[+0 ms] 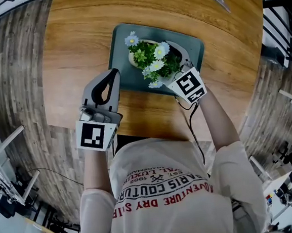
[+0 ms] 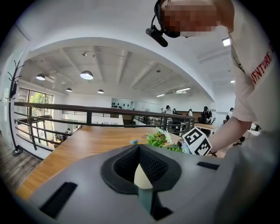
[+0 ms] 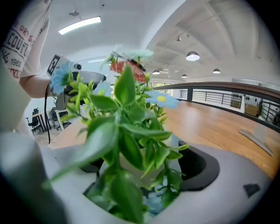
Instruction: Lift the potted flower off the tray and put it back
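Potted flower (image 1: 153, 59): white and blue blooms and green leaves in a cream pot, over the middle of the tray; I cannot tell if its base touches.
Tray (image 1: 125, 77): dark teal, flat on the worktop.
Right gripper (image 1: 167, 61): fingers grasping the pot on both sides, leaves crowding its camera.
Left gripper (image 1: 113, 73): fingers clenched, empty, tips at the tray's left edge.
Worktop (image 1: 78, 33): round, wooden.

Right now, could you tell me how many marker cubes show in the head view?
2. One cube rides the left gripper, near the table edge; the other rides the right gripper, at the potted flower. None seems hidden.
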### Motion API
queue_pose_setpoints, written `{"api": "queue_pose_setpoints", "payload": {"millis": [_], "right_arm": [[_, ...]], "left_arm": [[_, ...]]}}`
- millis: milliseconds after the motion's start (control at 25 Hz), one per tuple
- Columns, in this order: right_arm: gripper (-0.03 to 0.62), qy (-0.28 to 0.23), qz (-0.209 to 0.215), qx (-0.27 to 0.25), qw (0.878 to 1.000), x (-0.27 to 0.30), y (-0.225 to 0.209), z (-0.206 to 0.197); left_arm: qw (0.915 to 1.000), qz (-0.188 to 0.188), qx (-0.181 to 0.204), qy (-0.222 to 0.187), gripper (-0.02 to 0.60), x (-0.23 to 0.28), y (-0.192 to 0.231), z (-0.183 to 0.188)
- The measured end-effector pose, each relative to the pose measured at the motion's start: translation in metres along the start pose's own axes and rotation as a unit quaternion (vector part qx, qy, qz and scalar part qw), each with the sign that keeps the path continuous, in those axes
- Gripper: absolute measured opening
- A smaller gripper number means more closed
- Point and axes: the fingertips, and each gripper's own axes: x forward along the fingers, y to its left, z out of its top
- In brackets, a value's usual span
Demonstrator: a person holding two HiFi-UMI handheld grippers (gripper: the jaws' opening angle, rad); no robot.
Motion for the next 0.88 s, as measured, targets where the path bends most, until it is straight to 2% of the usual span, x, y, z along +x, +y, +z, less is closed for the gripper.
{"api": "queue_pose_setpoints", "payload": {"millis": [280,480,640,680,720,800,880], "right_arm": [[0.496,-0.013,-0.054,-0.023,0.998,-0.047,-0.001,0.027],[0.495,-0.044,-0.100,-0.029,0.994,-0.089,0.001,0.057],[0.486,-0.069,-0.142,-0.007,0.987,-0.124,0.006,0.088],[0.464,-0.079,-0.161,0.001,0.984,-0.133,0.006,0.096],[0.407,-0.091,-0.188,0.007,0.978,-0.143,0.003,0.102],[0.158,-0.118,-0.256,0.015,0.959,-0.165,-0.008,0.113],[0.104,-0.143,-0.302,0.023,0.942,-0.181,-0.014,0.121]], "left_arm": [[0.9991,-0.016,0.028,-0.027,0.012,-0.001,-0.010,0.028],[0.9982,-0.023,0.040,-0.040,0.012,-0.010,-0.018,0.047],[0.9966,-0.034,0.051,-0.054,0.012,-0.021,-0.024,0.067],[0.9961,-0.038,0.055,-0.057,0.012,-0.024,-0.025,0.072],[0.9955,-0.043,0.060,-0.061,0.012,-0.026,-0.027,0.077],[0.9935,-0.052,0.071,-0.071,0.012,-0.027,-0.028,0.089],[0.9908,-0.063,0.086,-0.083,0.012,-0.027,-0.029,0.101]]}}
